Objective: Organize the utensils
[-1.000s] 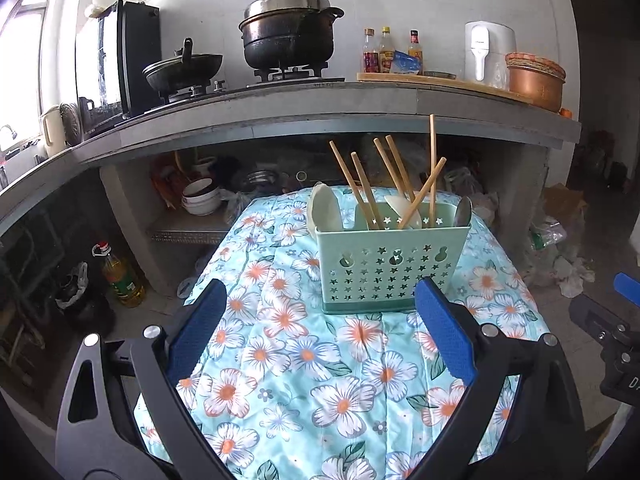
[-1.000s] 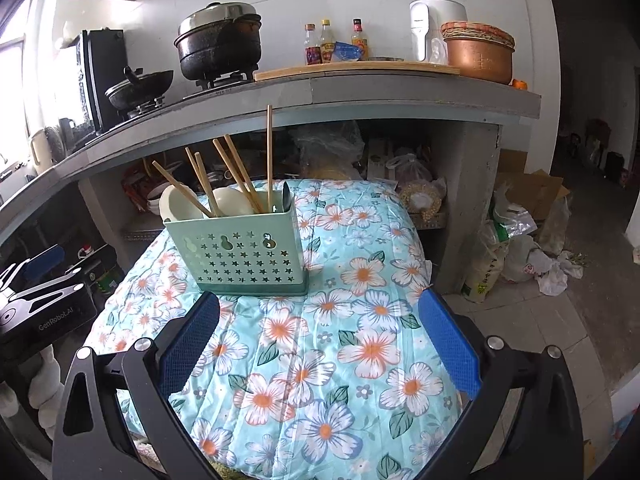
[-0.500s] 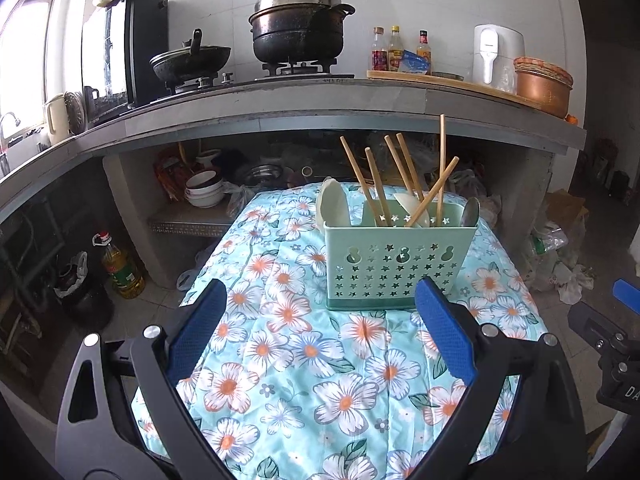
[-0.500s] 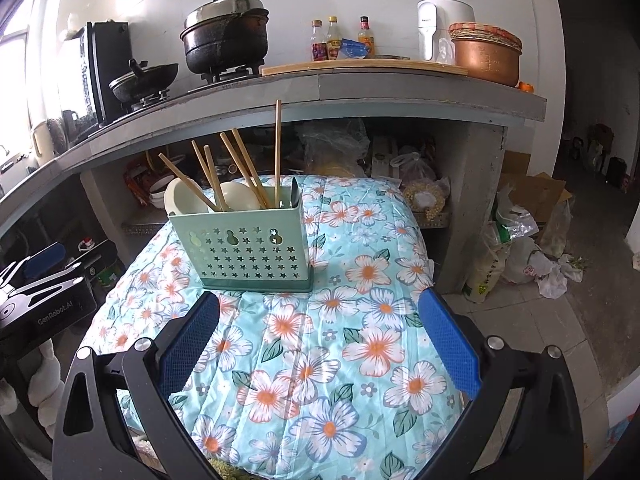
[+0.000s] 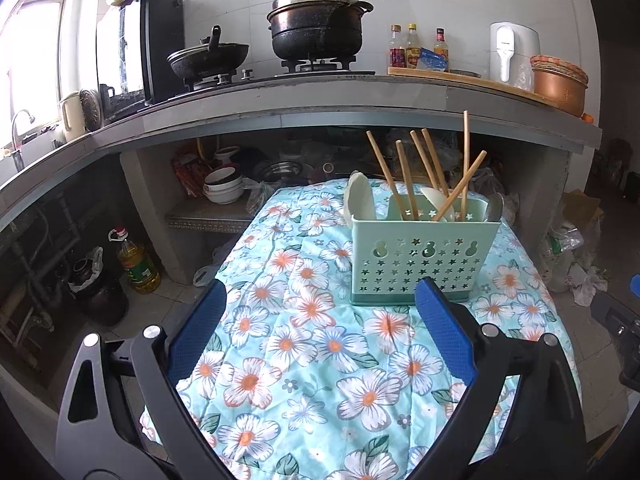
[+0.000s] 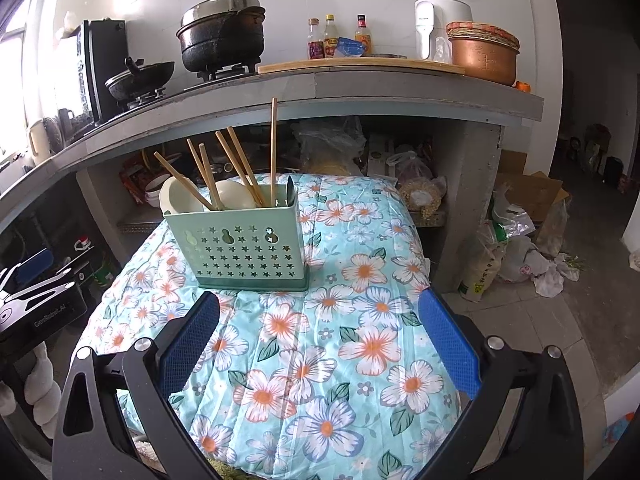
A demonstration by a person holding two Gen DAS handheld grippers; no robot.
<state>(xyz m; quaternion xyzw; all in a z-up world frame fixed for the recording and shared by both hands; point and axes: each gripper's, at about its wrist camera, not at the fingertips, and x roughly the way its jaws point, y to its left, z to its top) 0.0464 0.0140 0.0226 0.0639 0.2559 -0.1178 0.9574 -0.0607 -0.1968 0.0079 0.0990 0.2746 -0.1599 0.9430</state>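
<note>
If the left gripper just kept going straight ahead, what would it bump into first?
Probably the green utensil caddy: the open left gripper hangs over the floral cloth, the caddy ahead and slightly right of centre. Depth is hard to judge.

Both wrist cameras look forward and slightly down across the flower-print cloth (image 5: 304, 360) toward the kitchen counter (image 6: 360, 92). The left view faces the utensil holder (image 5: 424, 256) from near the cloth's front edge; the right view sees the same holder (image 6: 240, 248) from further right.
</note>
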